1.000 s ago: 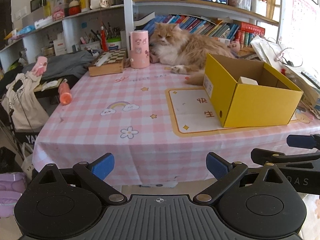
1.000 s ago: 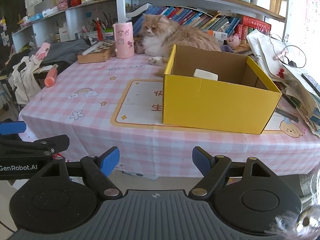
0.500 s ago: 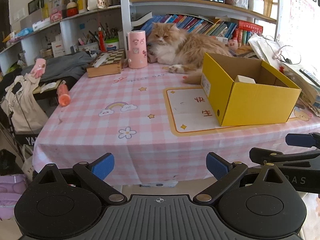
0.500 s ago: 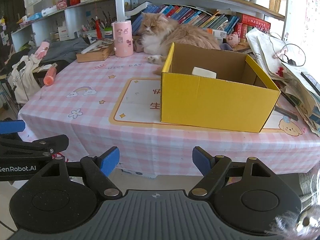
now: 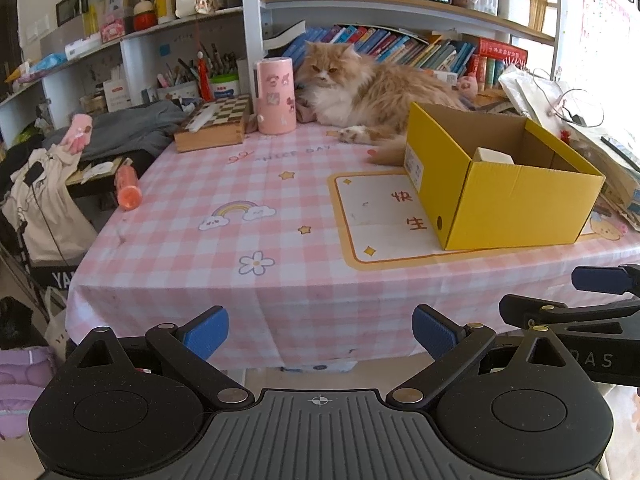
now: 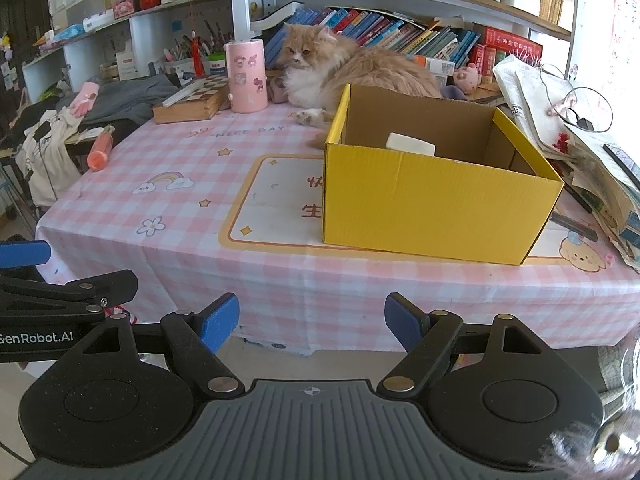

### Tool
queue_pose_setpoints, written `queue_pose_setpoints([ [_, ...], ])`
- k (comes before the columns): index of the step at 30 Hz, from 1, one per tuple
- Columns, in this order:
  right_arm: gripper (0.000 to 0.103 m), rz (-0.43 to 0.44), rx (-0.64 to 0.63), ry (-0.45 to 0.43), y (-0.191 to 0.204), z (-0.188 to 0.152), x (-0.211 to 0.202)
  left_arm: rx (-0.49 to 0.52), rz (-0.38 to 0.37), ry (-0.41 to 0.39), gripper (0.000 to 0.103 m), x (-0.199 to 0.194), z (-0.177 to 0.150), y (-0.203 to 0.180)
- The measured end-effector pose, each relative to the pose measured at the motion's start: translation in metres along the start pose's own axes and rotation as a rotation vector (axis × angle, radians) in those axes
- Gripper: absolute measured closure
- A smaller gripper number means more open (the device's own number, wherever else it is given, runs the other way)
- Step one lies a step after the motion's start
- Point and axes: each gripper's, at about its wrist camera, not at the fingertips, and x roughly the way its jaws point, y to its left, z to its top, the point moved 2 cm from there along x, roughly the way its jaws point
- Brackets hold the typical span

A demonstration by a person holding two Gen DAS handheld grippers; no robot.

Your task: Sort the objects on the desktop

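Both claws wide, empty, short of near table edge. Left claw (image 5: 320,334) nearer the orange tube (image 5: 128,188) at far-left edge, long axis near-to-far. Right claw (image 6: 312,324) faces yellow box (image 6: 436,204); white item (image 6: 410,144) inside mostly hidden, can't ID.

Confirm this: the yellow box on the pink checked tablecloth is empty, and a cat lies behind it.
Not quite: the yellow box is not empty. The right wrist view shows a white object inside it. The box does sit on the pink checked tablecloth, with the cat behind.
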Motion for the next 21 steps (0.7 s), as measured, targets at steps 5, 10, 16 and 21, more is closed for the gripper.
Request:
queue_pose_setpoints([
  [5,0.025,0.0,0.003,0.0,-0.0009,0.0001,0.0,-0.002,-0.002,0.004,0.0,0.0004,-0.001,0.0007],
  [10,0.025,0.0,0.005,0.0,-0.0004,-0.0005,0.0006,-0.002,-0.003,0.004,0.0,0.0007,-0.0014,0.0004],
  [16,0.025,0.002,0.002,-0.002,-0.0007,-0.0005,0.0007,-0.007,-0.026,-0.021,0.0,-0.0021,0.0001,0.0003],
  [21,0.025,-0.001,0.001,0.0,0.0001,-0.0011,0.0012,-0.016,-0.031,-0.016,0.0,0.0001,0.0016,0.0005],
])
